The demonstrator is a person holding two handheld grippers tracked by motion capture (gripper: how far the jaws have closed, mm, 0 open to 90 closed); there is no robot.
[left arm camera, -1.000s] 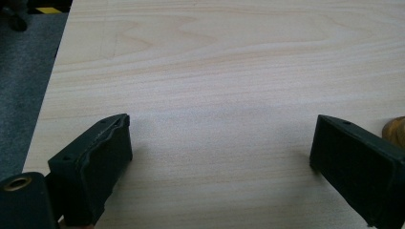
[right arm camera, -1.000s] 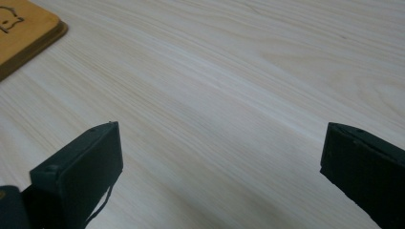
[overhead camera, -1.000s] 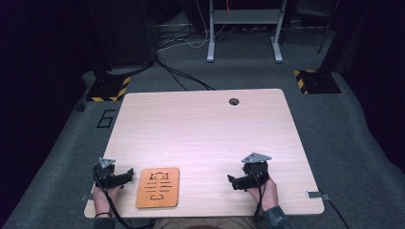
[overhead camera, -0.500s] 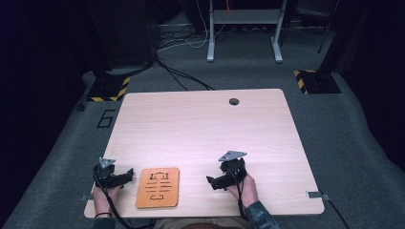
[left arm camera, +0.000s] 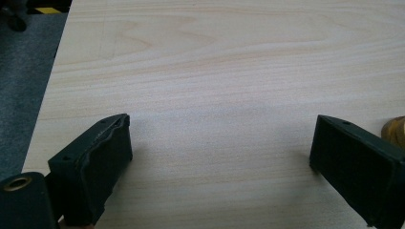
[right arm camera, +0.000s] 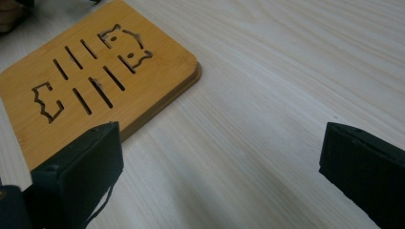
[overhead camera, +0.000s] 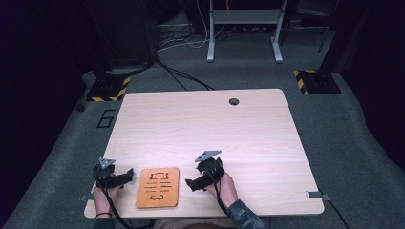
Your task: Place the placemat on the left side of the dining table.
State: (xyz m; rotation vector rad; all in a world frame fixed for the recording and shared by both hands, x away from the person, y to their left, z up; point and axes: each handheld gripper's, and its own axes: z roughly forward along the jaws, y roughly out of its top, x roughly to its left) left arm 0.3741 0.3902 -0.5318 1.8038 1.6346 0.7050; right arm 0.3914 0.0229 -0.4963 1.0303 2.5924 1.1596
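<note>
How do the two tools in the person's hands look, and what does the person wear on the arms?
Both tools are black. The left tool and the right tool each carry a grey three-cornered plate on top and trail a black cable. In the gripper views the jaws are thick black blocks with small screw holes. The right forearm has a dark patterned sleeve; the left wrist bears a thin dark band.

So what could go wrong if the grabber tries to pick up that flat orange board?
The wooden board lies flat on the table, so the right gripper, open beside it, may just push it instead of getting under an edge. The board also sits near the table's front edge, so a shove that way could slide it off. The left gripper waits open on the other side; both closing in could bump.
</note>
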